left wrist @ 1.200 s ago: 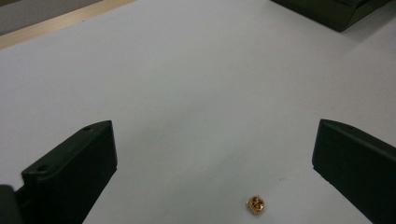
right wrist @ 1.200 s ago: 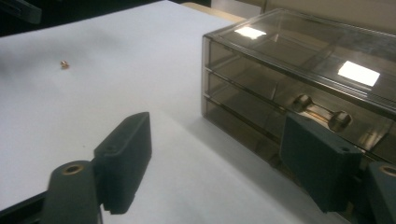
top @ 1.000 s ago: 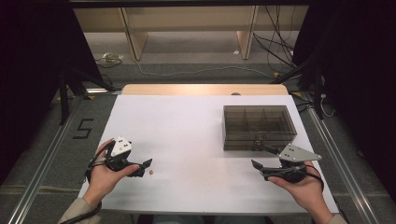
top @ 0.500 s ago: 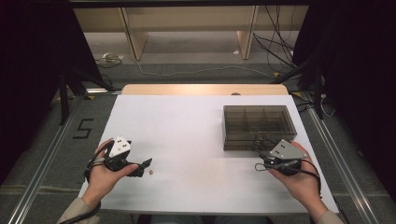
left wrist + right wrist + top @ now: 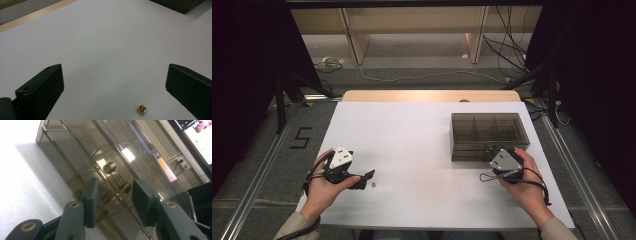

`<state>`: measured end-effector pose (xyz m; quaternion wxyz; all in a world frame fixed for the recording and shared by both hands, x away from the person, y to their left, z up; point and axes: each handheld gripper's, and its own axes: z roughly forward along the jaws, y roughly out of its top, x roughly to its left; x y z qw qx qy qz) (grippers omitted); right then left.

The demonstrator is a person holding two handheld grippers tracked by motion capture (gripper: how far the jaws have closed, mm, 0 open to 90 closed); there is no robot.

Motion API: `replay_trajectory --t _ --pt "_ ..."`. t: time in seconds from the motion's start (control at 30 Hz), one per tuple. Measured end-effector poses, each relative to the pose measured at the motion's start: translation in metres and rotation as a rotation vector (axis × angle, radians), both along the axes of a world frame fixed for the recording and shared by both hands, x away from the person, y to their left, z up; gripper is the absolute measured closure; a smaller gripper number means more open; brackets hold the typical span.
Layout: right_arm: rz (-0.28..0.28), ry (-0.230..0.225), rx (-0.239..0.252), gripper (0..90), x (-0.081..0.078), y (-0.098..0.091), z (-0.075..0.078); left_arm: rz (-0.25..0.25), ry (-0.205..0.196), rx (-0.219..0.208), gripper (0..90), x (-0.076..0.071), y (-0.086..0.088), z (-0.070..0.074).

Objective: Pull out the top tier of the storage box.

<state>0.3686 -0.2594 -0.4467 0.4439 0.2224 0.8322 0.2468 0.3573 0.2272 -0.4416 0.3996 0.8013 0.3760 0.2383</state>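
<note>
A small copper-coloured piece point(image 5: 373, 184) lies on the white table point(image 5: 422, 145) near its front left. My left gripper point(image 5: 368, 175) is open beside it. In the left gripper view the piece point(image 5: 141, 109) sits on the table between the wide-apart jaws of the left gripper point(image 5: 115, 75), nearer the right one, touching neither. My right gripper point(image 5: 499, 154) points at the front wall of a smoky clear box point(image 5: 489, 131) with its lid down. The jaws of the right gripper point(image 5: 116, 187) have just been closing and stand half shut around the box's front clasp point(image 5: 117, 183), with gaps on both sides.
Dividers split the box point(image 5: 75, 152) into compartments. A wooden strip point(image 5: 432, 95) borders the table's far edge. Metal rails point(image 5: 257, 165) run along the floor on both sides, and cables point(image 5: 412, 77) lie beyond the table.
The right hand has swung from pointing left across the table to facing the box and moved up to its front wall, jaws narrowing. The left hand and the copper piece have stayed put.
</note>
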Motion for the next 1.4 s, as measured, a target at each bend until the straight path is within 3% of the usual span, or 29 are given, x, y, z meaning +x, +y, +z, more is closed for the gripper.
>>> replay_trajectory --t 0.3,0.53,0.57,0.63,0.9,1.0,1.4 --pt "0.002 -0.048 -0.116 64.3 -0.001 0.005 -0.002 -0.002 -0.003 0.006 2.4 0.0 -0.001 -0.001" --pt "0.0 -0.082 -0.247 70.0 -0.001 0.01 -0.001 -0.002 -0.002 0.009 3.3 0.0 0.0 -0.001" --pt "0.0 -0.082 -0.247 70.0 -0.001 0.01 -0.001 -0.002 -0.002 0.009 3.6 0.0 0.0 -0.001" --pt "-0.001 -0.1 -0.299 72.9 -0.002 0.013 -0.001 -0.002 -0.002 0.009 3.9 0.0 0.0 -0.001" --pt "-0.007 -0.128 -0.359 76.6 -0.003 0.018 -0.003 -0.002 -0.001 0.005 5.1 0.0 0.0 -0.002" --pt "0.014 -0.144 -0.39 78.0 -0.002 0.018 -0.002 -0.004 -0.002 0.008 5.3 0.0 0.0 -0.001" --pt "0.024 -0.153 -0.476 80.2 -0.003 0.022 -0.003 -0.005 -0.004 0.01 6.2 0.0 0.0 -0.002"
